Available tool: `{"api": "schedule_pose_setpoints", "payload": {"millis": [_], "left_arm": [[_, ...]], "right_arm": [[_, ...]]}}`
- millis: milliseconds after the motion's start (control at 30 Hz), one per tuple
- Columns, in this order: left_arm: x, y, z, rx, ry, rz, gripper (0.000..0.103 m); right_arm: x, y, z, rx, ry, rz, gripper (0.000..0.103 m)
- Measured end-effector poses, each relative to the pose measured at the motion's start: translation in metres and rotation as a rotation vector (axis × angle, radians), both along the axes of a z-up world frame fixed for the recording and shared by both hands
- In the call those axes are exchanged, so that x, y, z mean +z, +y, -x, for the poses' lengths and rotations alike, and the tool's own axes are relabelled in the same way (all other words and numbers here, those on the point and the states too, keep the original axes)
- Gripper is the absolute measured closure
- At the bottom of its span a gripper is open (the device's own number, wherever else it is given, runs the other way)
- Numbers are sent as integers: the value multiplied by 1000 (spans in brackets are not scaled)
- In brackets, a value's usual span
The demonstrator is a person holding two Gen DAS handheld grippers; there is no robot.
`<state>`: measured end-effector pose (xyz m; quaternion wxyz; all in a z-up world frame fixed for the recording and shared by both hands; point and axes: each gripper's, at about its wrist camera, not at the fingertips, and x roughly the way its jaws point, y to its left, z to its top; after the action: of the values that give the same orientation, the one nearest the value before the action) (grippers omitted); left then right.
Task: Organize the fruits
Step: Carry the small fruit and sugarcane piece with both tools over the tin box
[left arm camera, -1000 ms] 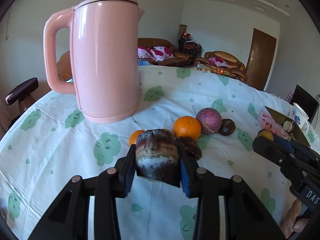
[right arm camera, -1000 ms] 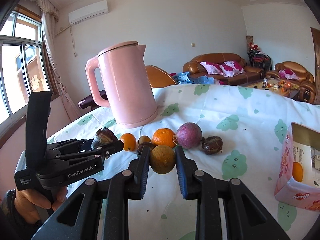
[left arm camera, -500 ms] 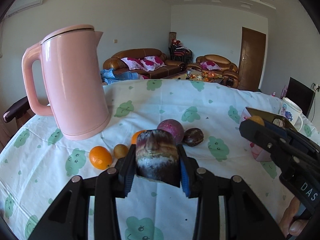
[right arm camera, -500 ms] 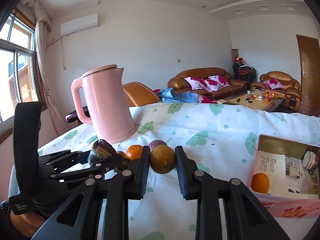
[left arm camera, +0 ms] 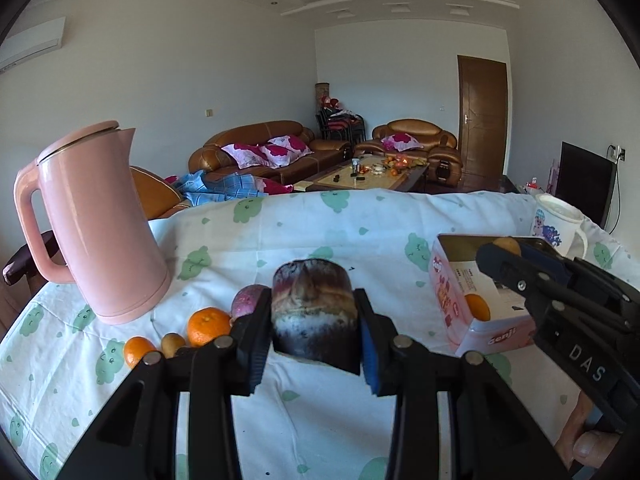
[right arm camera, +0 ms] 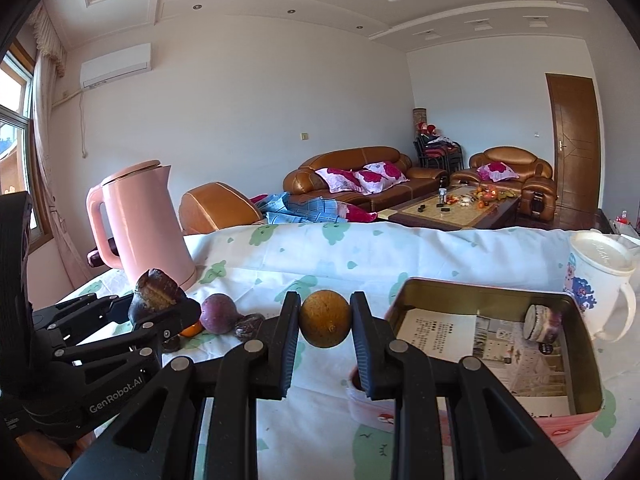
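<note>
**Both grippers loaded, fruit in the air over the bench**

Left gripper (left arm camera: pixel 316 334) has its jaws clamped on a dark, mottled passion fruit (left arm camera: pixel 313 312) – purple-brown with a pale, worn patch, held up above the cloud-print tablecloth (left arm camera: pixel 340 224). Right gripper (right arm camera: pixel 325 322) has its jaws closed on a small brownish-orange citrus (right arm camera: pixel 325 323), just beside the near-left rim of the open pink tin (right arm camera: pixel 576 416).

Inside the tin there's a mandarin (left arm camera: pixel 477 307), some printed paper and a small round jar (right arm camera: pixel 538 322). A white cartoon mug (right arm camera: pixel 600 280) sits right behind it.

The rest of the fruit is lined up in front of the pink kettle (left arm camera: pixel 100 228) – two mandarins (left arm camera: pixel 209 325), a small brownish one (left arm camera: pixel 173 343) between them, and a purple passion fruit (left arm camera: pixel 247 301)
</note>
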<state>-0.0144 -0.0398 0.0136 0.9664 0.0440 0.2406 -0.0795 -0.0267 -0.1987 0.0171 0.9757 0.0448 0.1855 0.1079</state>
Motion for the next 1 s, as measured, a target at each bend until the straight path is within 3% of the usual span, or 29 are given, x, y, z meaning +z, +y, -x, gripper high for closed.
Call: {"api": "schedule_pose_setpoints", "payload": {"millis": [767,1000], "left_arm": [[15,-89,-14,-130,-39,46,63],[8,-123,-21,-190,-22,47,63]], "right_arm": [[5,-112,4,-218,-10,-61,76],[2,-141,0,-294,14,-65,76]]}}
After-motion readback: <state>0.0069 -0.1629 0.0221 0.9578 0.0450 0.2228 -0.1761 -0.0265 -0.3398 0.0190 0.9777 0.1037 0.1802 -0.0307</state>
